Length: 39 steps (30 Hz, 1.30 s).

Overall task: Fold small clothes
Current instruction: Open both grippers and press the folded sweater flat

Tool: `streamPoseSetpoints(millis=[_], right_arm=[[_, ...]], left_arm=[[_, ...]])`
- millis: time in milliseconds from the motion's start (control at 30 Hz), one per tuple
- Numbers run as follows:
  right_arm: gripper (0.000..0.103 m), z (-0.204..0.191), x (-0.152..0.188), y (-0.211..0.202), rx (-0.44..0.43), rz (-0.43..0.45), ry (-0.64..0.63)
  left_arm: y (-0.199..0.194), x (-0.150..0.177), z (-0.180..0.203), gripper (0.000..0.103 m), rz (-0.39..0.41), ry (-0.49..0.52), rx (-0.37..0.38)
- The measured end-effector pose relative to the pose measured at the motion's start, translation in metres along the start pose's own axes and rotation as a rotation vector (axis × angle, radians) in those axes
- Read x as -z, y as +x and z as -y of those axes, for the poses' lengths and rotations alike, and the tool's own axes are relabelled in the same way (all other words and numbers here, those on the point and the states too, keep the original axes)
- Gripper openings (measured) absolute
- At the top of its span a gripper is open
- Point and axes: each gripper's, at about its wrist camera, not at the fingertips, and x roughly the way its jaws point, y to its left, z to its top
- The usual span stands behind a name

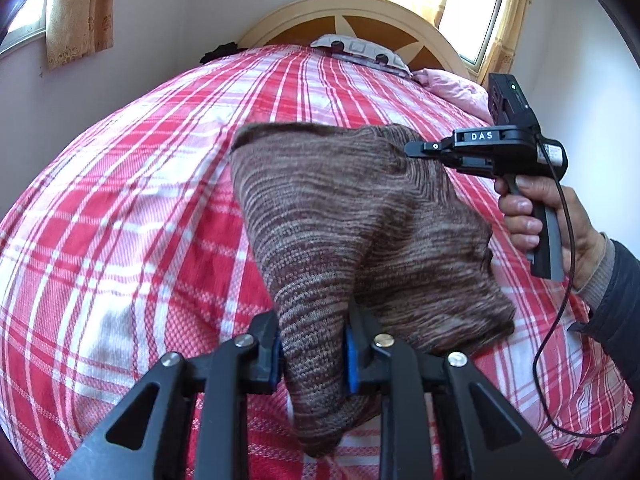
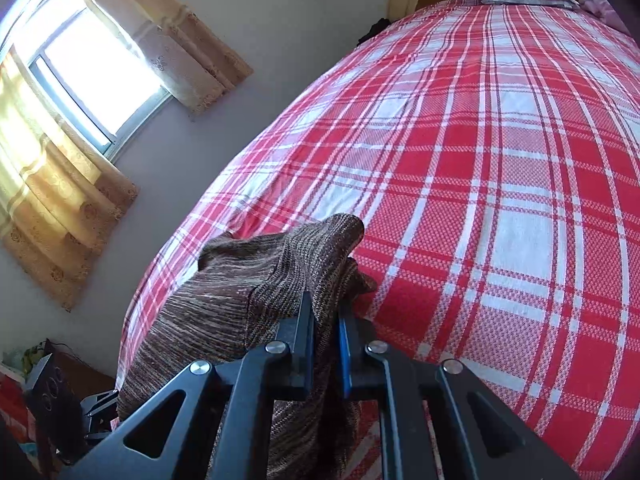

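A brown striped knit garment (image 1: 344, 216) hangs stretched between both grippers above the red and white plaid bed cover (image 1: 132, 208). In the left wrist view my left gripper (image 1: 314, 356) is shut on one bunched corner of it, blue pads (image 1: 352, 356) pressing the knit. The right gripper (image 1: 416, 151), held by a hand (image 1: 532, 216), pinches the far right corner. In the right wrist view my right gripper (image 2: 326, 332) is shut on a fold of the garment (image 2: 240, 280), which drapes away to the lower left over the plaid cover (image 2: 500, 200).
A wooden headboard (image 1: 348, 20) and patterned pillow (image 1: 360, 50) lie at the bed's far end, with pink bedding (image 1: 452, 84) beside them. Curtained windows (image 2: 92, 64) line the wall. The bed's left edge (image 2: 192, 216) drops toward the floor. A cable (image 1: 560, 320) trails from the right gripper.
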Motion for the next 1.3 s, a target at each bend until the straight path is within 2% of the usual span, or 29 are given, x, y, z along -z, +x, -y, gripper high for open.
streamPoseSetpoints(millis=[67,100,133,167,267,300,367,467,567,667,867,1100,1300], right_arm=[[0.020,0.000,0.003,-0.002,0.037,0.001,-0.009],[0.031,-0.002,0.004,-0.004,0.057,0.001,-0.017],[0.037,-0.004,0.006,-0.008,0.069,0.007,-0.026],[0.037,-0.009,0.010,-0.017,0.061,0.020,-0.045],[0.037,-0.032,0.023,-0.041,0.030,0.055,-0.119],[0.037,-0.041,0.028,-0.047,0.018,0.059,-0.145],[0.037,-0.063,0.041,-0.053,-0.004,0.055,-0.208],[0.037,-0.095,0.067,-0.050,-0.018,0.001,-0.323],[0.037,-0.111,0.097,-0.037,0.039,-0.052,-0.410],[0.037,-0.102,0.114,-0.029,0.086,-0.091,-0.405],[0.037,-0.093,0.132,-0.040,0.103,-0.052,-0.391],[0.037,-0.093,0.153,-0.045,0.135,-0.019,-0.402],[0.038,-0.099,0.162,-0.045,0.184,-0.013,-0.412]], left_arm=[[-0.002,0.002,0.002,0.032,0.001,0.016,-0.021],[-0.006,0.003,0.004,0.033,0.009,0.026,-0.033],[-0.011,0.005,0.005,0.034,0.024,0.035,-0.039],[-0.016,0.005,0.005,0.037,0.038,0.040,-0.041],[-0.030,0.004,-0.002,0.063,0.102,0.018,-0.075],[-0.032,0.003,-0.005,0.066,0.119,0.005,-0.078],[-0.032,-0.003,-0.011,0.066,0.134,-0.028,-0.095],[-0.017,-0.011,-0.016,0.066,0.101,-0.055,-0.136],[-0.001,-0.013,-0.016,0.068,0.058,-0.079,-0.181],[0.007,-0.011,-0.014,0.068,0.033,-0.071,-0.205],[0.007,0.003,-0.010,0.077,0.049,-0.063,-0.255],[0.004,0.010,-0.007,0.079,0.076,-0.072,-0.289],[-0.002,0.017,-0.003,0.080,0.083,-0.092,-0.290]])
